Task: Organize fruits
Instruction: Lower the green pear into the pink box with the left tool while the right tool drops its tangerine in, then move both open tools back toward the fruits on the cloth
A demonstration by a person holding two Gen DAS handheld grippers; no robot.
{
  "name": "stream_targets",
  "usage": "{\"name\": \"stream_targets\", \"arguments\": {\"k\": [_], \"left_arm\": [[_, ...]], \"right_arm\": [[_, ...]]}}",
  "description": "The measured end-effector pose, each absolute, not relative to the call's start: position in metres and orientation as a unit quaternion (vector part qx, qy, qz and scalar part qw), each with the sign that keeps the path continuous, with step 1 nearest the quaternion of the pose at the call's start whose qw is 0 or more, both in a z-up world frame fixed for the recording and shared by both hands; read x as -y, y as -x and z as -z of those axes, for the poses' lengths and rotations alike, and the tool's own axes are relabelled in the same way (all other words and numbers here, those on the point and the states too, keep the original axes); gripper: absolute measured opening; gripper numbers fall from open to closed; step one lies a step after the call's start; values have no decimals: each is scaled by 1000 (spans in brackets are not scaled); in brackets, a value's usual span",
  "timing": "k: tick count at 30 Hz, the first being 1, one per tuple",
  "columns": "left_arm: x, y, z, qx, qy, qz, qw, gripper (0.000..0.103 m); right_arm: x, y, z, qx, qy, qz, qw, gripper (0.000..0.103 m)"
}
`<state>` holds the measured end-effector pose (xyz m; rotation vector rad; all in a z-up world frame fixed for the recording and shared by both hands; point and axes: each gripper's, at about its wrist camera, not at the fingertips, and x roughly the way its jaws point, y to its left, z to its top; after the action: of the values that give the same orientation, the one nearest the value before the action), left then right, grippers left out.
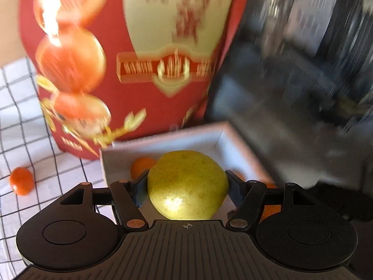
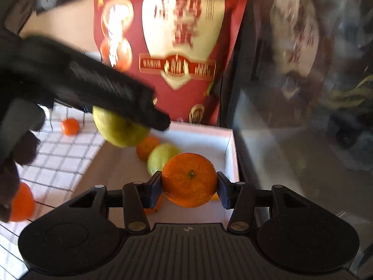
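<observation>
- We see the left tool (image 1: 187, 184) clamped on a yellow-green pear (image 1: 187, 185), its 2 dark fingers pressed against the fruit's rounded flanks; the skin is smooth, finely speckled and glossy where light strikes it.
- The pear hangs above the open white box (image 1: 163, 137), a shallow rectangular tray with thin, matte cardboard-like walls.
- In the left wrist view, a small orange (image 1: 142, 166) shows inside the box behind the pear, partly hidden by the fruit and the finger.
- The right tool (image 2: 189, 180) grips a round mandarin (image 2: 189, 179) between its 2 fingers; the peel is dimpled and the green stem nub faces the camera.
- This mandarin is also held over the white box, near its right wall.
- From the right wrist view, the left tool appears as a blurred black ribbed body with the pear under it, above the box's left edge.
- Lying in the box we count a second pale green fruit (image 2: 160, 157) and, just behind it, an orange one (image 2: 146, 148); they look to be touching.
- The tabletop wears a white cloth with a thin black grid (image 1: 25, 121); 1 loose mandarin (image 1: 21, 180) sits on it, left of the box.
- The right wrist view shows another orange fruit (image 2: 22, 204) on the cloth near the lower left, partly covered by a dark shape.
- Behind the box stands a glossy red carton (image 1: 163, 65) printed with gold ornament and pictured red fruit; its lettering is too blurred to read.
</observation>
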<state>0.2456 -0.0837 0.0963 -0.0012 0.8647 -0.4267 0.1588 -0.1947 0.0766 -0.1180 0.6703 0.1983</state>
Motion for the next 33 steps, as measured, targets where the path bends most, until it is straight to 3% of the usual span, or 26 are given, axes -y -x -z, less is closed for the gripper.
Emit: {"name": "stream_targets", "arguments": {"k": [5,11,15,22,27,33], "left_arm": [[100,-257,-72,-425,-22,197,883,71],[89,-261,-87,-409,4,207,889,66],[59,-249,-104,-382,52,210,898,66],[-28,-188,-119,-338,78,163,924,66],[-110,-138,-110,-348,90,97,928,66],[-208,-81,-96,-349,138,20,927,66]], "right_arm": [[192,-181,-49,-352,65,-93,929,48],[188,-199,-29,-386,74,-99,914,49],[187,-195,-27,-375,74,-93,920,66],[177,-185,-55,-328,67,-79,939,69],[146,-184,-88,-302,59,-98,946,72],[65,-212,-110,-338,71,-171,923,74]]}}
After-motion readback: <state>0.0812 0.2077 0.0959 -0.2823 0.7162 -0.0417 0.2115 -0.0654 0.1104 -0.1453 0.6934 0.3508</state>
